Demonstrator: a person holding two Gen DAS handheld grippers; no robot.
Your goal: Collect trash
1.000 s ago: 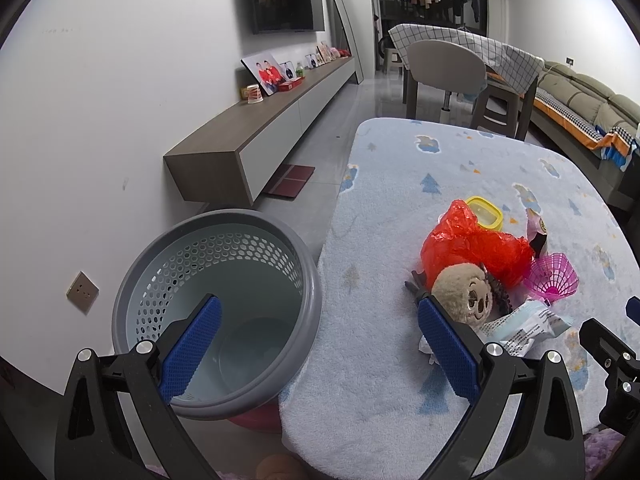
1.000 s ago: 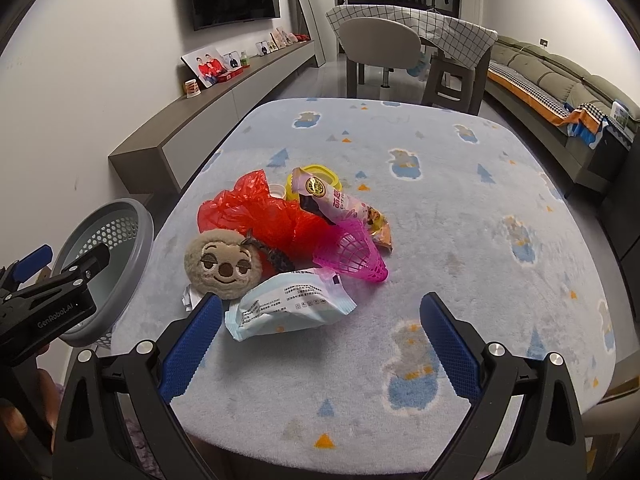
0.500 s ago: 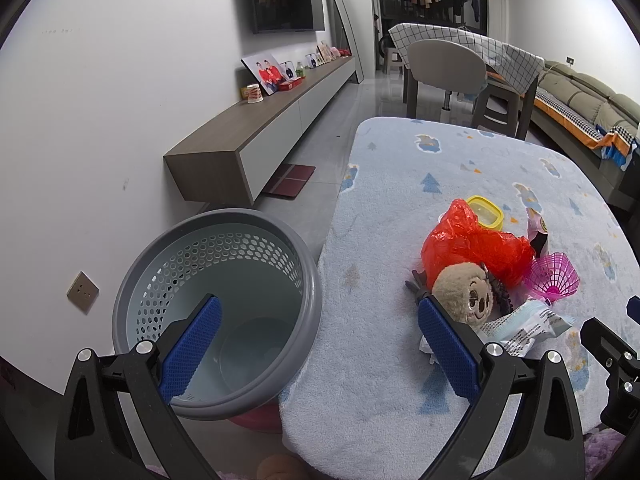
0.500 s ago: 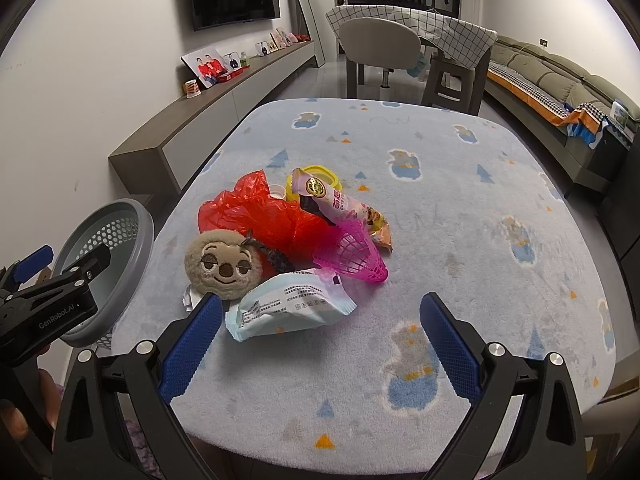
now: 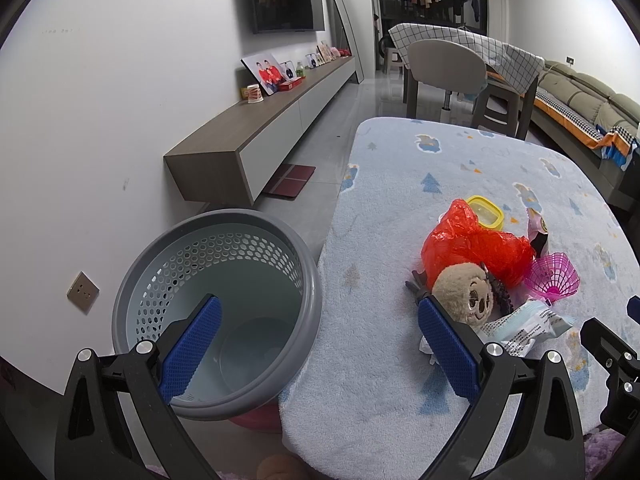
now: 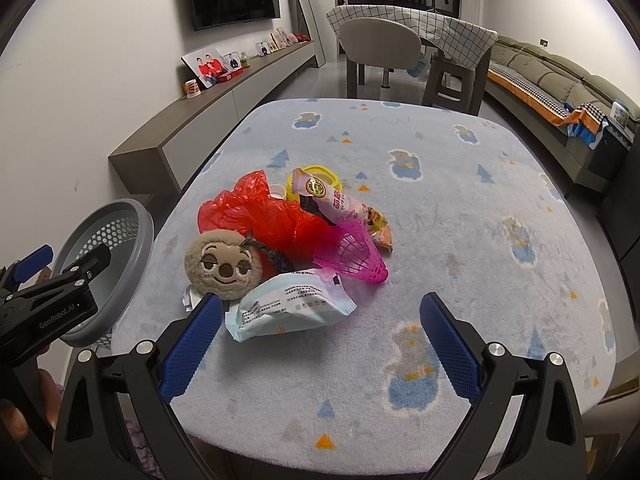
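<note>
A pile of trash lies on the pale blue table cover (image 6: pixel 460 216): a crumpled red plastic bag (image 6: pixel 256 216), a white-and-blue wipes packet (image 6: pixel 288 304), a pink mesh cup (image 6: pixel 352 258), a pink snack wrapper (image 6: pixel 340 204), a yellow lid (image 6: pixel 320 174) and a round plush face (image 6: pixel 222 264). My right gripper (image 6: pixel 320 344) hangs open just in front of the packet, holding nothing. My left gripper (image 5: pixel 320 344) is open over the table's left edge, with the grey perforated bin (image 5: pixel 216 304) beside it. The bag (image 5: pixel 472 244) and plush (image 5: pixel 464 296) also show in the left wrist view.
The bin (image 6: pixel 108 256) stands on the floor at the table's left side. A low wall cabinet (image 5: pixel 256 136) runs along the left wall. A chair (image 6: pixel 380 48), a checked-cloth table and a sofa (image 6: pixel 560 80) stand behind. A hand grips the left gripper's handle (image 6: pixel 44 312).
</note>
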